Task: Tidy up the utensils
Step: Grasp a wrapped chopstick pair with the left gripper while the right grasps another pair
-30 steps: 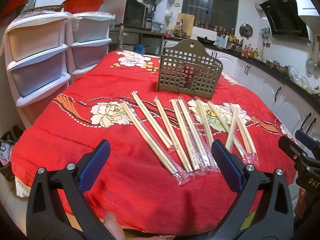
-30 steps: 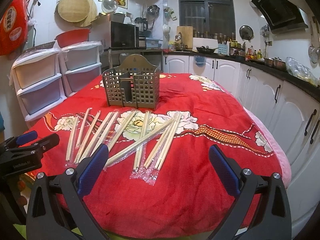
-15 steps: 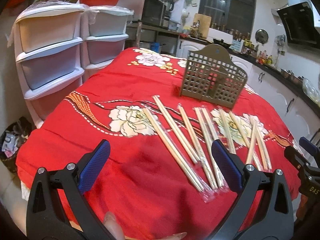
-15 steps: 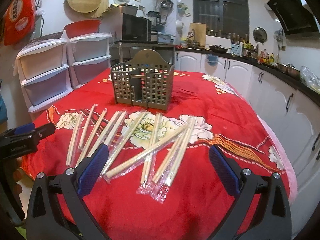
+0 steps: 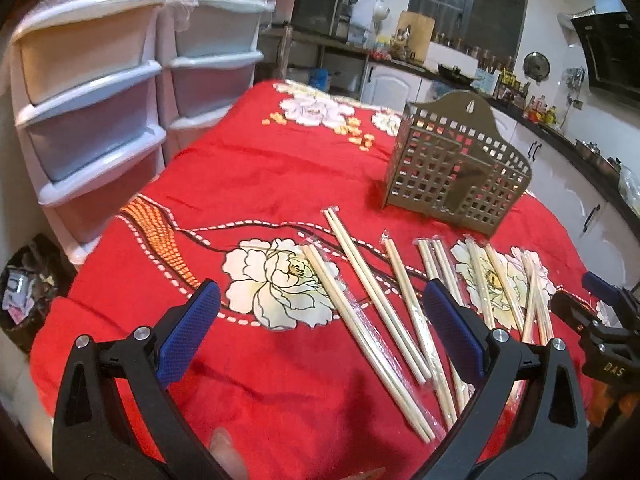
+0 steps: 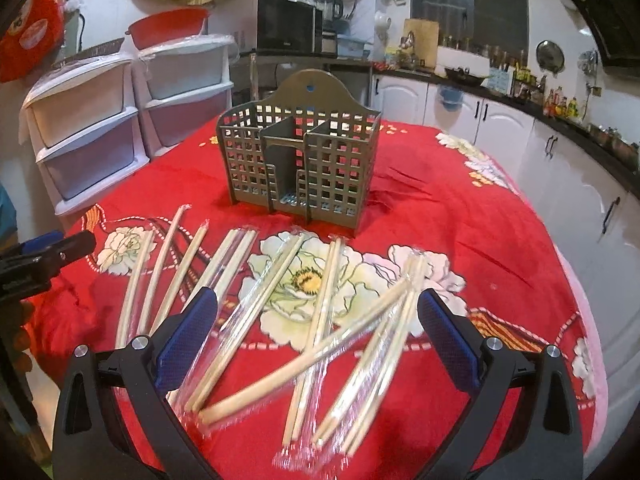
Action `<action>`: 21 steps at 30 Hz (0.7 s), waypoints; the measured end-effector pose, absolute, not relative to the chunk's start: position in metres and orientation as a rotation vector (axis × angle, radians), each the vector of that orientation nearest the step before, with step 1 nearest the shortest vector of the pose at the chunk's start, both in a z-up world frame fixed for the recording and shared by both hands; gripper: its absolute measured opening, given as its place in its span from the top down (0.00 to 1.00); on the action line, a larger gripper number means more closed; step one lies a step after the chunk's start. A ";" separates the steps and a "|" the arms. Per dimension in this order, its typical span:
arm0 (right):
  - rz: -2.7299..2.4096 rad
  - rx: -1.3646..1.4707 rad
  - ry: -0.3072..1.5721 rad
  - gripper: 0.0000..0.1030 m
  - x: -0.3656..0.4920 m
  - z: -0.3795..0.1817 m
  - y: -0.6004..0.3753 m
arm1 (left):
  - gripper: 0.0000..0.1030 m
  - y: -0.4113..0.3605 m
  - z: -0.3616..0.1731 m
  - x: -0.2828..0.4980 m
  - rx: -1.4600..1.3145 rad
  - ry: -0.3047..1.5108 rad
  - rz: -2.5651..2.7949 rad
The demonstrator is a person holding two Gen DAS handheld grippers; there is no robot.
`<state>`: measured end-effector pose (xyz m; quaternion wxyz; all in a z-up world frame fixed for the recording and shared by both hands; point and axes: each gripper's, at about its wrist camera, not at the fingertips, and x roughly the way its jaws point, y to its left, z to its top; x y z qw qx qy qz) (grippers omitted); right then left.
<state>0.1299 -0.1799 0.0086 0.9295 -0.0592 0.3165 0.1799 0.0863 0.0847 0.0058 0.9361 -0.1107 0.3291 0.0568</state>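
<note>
Several plastic-wrapped pairs of wooden chopsticks (image 5: 362, 316) lie side by side on the red flowered tablecloth (image 5: 256, 184); they also show in the right wrist view (image 6: 320, 308). A grey-brown lattice utensil holder (image 5: 454, 170) stands upright behind them, with its compartments showing in the right wrist view (image 6: 300, 168). My left gripper (image 5: 320, 332) is open and empty, low over the left end of the row. My right gripper (image 6: 318, 330) is open and empty, low over the right pairs. Each gripper shows at the edge of the other's view.
White plastic drawer units (image 5: 92, 112) stand close to the table's left side. Kitchen cabinets and a counter (image 6: 560, 152) run along the right. The table's near edge is just below both grippers. A bin (image 5: 24, 292) sits on the floor at left.
Both grippers have moved forward and down toward the chopsticks. The left one has also swung left, so the holder sits further right in its view. Both stay open.
</note>
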 end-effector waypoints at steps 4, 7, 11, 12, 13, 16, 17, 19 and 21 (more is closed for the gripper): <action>0.370 -0.155 0.664 0.06 0.151 0.006 -0.172 | 0.10 0.089 0.001 0.103 -0.231 0.711 0.093; 0.372 -0.174 0.678 0.06 0.164 0.003 -0.169 | 0.10 0.092 -0.003 0.117 -0.246 0.744 0.061; 0.370 -0.165 0.722 0.10 0.186 -0.004 -0.171 | 0.11 0.095 -0.010 0.135 -0.242 0.790 0.037; 0.367 -0.165 0.732 0.17 0.190 -0.005 -0.171 | 0.12 0.095 -0.012 0.139 -0.244 0.804 0.038; 0.365 -0.160 0.747 0.20 0.196 -0.007 -0.172 | 0.14 0.098 -0.016 0.145 -0.249 0.824 0.031; 0.378 -0.139 0.787 0.26 0.210 -0.012 -0.176 | 0.28 0.107 -0.027 0.157 -0.278 0.872 0.022; 0.384 -0.136 0.795 0.27 0.213 -0.013 -0.176 | 0.30 0.109 -0.030 0.160 -0.282 0.890 0.021; 0.392 -0.141 0.811 0.32 0.221 -0.016 -0.177 | 0.36 0.111 -0.034 0.164 -0.283 0.910 0.024; 0.398 -0.148 0.830 0.38 0.227 -0.020 -0.177 | 0.37 0.112 -0.037 0.166 -0.291 0.919 0.011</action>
